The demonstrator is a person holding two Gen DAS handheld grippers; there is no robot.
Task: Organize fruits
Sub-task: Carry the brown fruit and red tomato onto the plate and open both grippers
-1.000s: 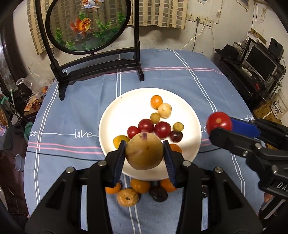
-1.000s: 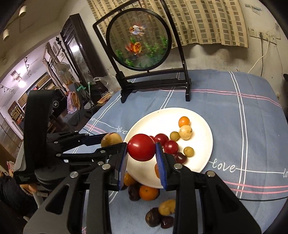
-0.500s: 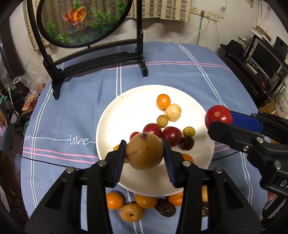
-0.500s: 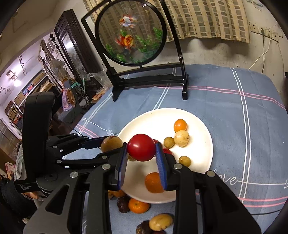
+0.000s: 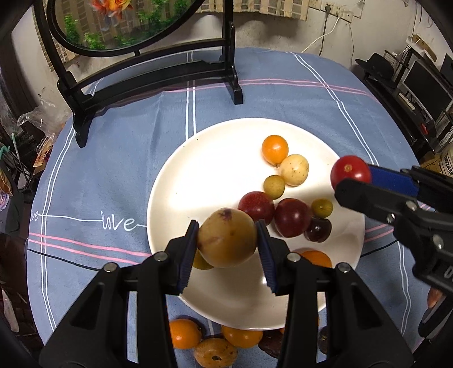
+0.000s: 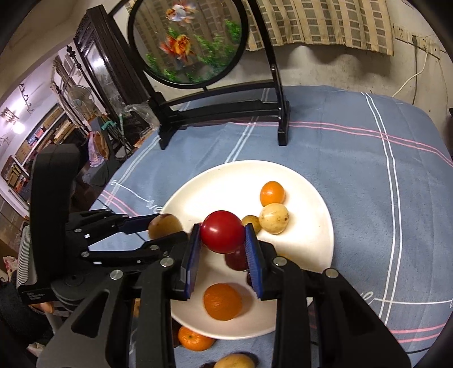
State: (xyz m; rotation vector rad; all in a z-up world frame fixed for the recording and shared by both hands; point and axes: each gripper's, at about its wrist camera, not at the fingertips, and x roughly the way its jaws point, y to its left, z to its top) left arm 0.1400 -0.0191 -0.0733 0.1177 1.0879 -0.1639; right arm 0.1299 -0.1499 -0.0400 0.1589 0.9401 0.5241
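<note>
Far left: a black-framed round screen (image 5: 136, 25) painted with goldfish stands at the back of the table (image 5: 113, 158), which wears a blue cloth with white and pink stripes and the word "love".
My left gripper (image 5: 226, 240): its blue pads are clamped on a tan-brown round fruit (image 5: 226, 237), which I hold over the near left part of the white plate (image 5: 203, 175).
Plate, centre: two dark red fruits (image 5: 256, 203) lie side by side, touching; a small olive-green one (image 5: 273, 183) sits just behind them, a pale yellow one (image 5: 294, 169) beside that, and an orange one (image 5: 275, 148) farthest back.
Plate, right of centre: a second small green fruit (image 5: 322, 208) rests next to a dark purple one (image 5: 318, 230); another orange fruit (image 6: 223, 301) lies near the front rim.
Table, front edge: more orange (image 5: 184, 333) and brown (image 5: 215, 352) fruits lie on the cloth just outside the plate's near rim.
My right gripper (image 6: 222, 239): its pads are closed tight on a glossy red tomato (image 6: 222, 231), which I carry above the right side of the plate.
Far right: a monitor (image 5: 424, 82) and shelves crowd the room's edge.
</note>
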